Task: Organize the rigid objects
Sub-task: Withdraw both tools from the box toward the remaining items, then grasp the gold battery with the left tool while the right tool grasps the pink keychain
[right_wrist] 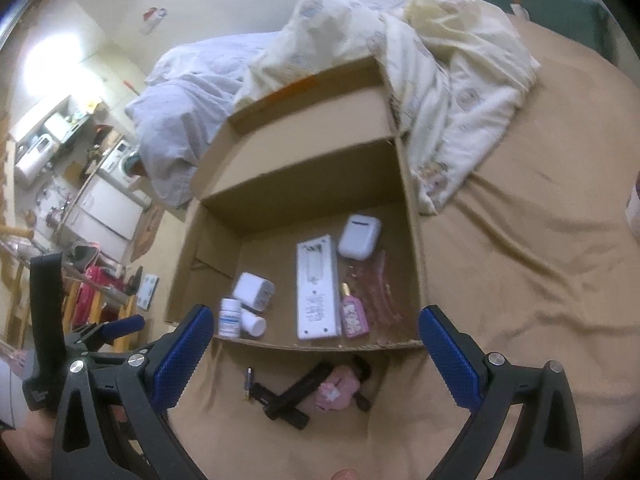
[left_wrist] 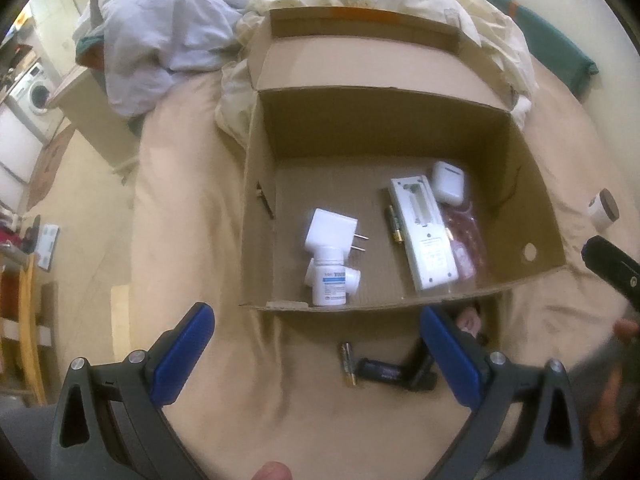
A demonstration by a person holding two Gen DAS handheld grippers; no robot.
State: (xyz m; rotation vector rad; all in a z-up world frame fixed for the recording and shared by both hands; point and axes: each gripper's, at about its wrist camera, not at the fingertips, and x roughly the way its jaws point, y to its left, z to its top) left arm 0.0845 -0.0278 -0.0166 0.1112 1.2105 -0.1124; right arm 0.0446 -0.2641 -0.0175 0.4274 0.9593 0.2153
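1. The left claw (left_wrist: 316, 344) is hanging released, blue pads spread wide with nothing between them, just above the tan bed sheet (left_wrist: 192, 240) in front of the cardboard box (left_wrist: 256, 184).
2. The right claw (right_wrist: 314, 346) is gaping too, empty, hovering over that same near edge of the box.
3. Just beyond the left claw, a battery (left_wrist: 348, 364) and a black device (left_wrist: 380, 372) are lying on the bed, outside the box's near wall.
4. From the right wrist view, a pink case (right_wrist: 334, 388) is sitting with those black pieces at the foot of the near wall; the detail there is blurred.
5. Inside the box, in the near-left corner, a white pill bottle (left_wrist: 329, 280) is standing beside a second white bottle (left_wrist: 352, 280) lying on its side, with a white plug adapter (left_wrist: 330, 230) touching them from behind.
6. Toward the right wall, a long white remote (left_wrist: 424, 232) is lying lengthwise, with a battery (left_wrist: 393, 224) just beside its left edge.
7. A white earbud case (left_wrist: 447, 182) is resting at the remote's far-right corner.
8. A pink perfume bottle (right_wrist: 354, 314) is lying between the remote and the right wall, on clear plastic wrap (right_wrist: 380, 288).
9. Behind the box, rumpled bedding (left_wrist: 168, 32) is piling up along the far edge of the bed.
10. A white jar with a brown lid (left_wrist: 604, 208) is sitting on the bed, well apart to the right of the box.
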